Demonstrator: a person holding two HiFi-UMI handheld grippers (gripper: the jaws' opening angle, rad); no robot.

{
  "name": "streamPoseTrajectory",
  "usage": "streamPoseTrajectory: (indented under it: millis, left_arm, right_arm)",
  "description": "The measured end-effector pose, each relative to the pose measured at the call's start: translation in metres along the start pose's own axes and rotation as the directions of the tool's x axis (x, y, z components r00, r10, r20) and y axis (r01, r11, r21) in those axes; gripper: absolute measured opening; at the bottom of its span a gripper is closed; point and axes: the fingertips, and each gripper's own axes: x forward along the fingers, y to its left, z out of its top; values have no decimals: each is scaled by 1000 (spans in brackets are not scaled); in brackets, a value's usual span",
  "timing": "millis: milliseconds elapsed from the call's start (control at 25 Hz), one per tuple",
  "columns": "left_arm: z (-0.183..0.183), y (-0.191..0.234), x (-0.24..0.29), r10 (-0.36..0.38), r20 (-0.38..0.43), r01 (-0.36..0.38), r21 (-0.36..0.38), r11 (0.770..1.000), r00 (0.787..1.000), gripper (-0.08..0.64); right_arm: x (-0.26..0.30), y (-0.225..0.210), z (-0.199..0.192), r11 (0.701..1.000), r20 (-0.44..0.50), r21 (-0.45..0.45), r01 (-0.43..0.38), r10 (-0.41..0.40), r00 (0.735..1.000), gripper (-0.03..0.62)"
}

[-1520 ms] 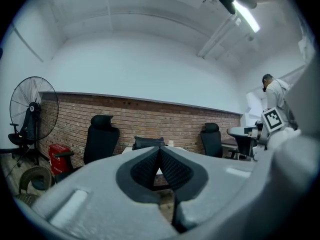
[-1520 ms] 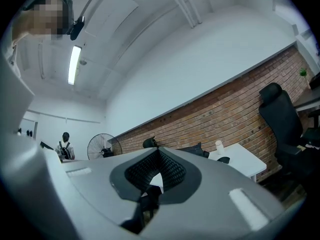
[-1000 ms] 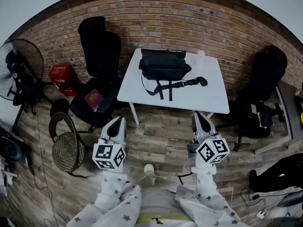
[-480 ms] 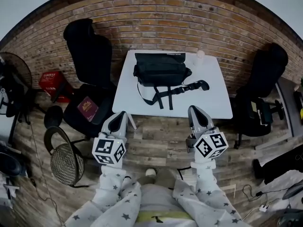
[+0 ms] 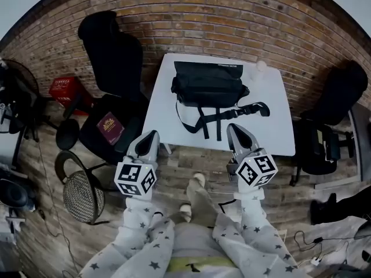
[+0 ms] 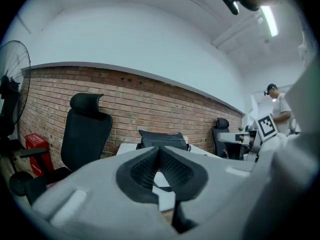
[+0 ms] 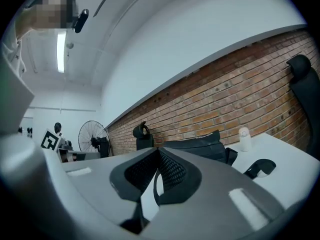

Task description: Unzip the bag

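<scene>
A black bag [image 5: 208, 84] lies on the white table [image 5: 272, 126] against the brick wall, its straps [image 5: 217, 117] trailing toward the near edge. The bag also shows in the left gripper view [image 6: 162, 140] and the right gripper view [image 7: 200, 145]. My left gripper [image 5: 149, 138] hovers short of the table's near left corner, shut and empty. My right gripper [image 5: 235, 131] hangs over the table's near edge beside the straps, also shut with nothing in it. Neither touches the bag.
A small white bottle [image 5: 261, 68] stands at the table's back right. A black office chair [image 5: 113, 57] with a red booklet [image 5: 110, 123] is left of the table, another black chair [image 5: 333, 109] right. A mesh stool [image 5: 84, 193], fan [image 5: 14, 106] and red crate [image 5: 65, 88] stand at left.
Both grippers have come nearer to the table across the wooden floor; the right one now reaches its near edge. The bag has not moved.
</scene>
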Motion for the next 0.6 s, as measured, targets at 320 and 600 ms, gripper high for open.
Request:
streamPoseTrajectory:
  millis: [320,600]
  left_arm:
    - [-1,34,58,46,-32,-48,-77,996,998,-2]
    - [-9,51,104,78,-60,-85,-117,990,995,0]
  right_arm:
    - [81,-25,-11,997,-78,15,-69,70,994,12]
    - [132,-38,-50,985,-184,68,-158,168,969,60]
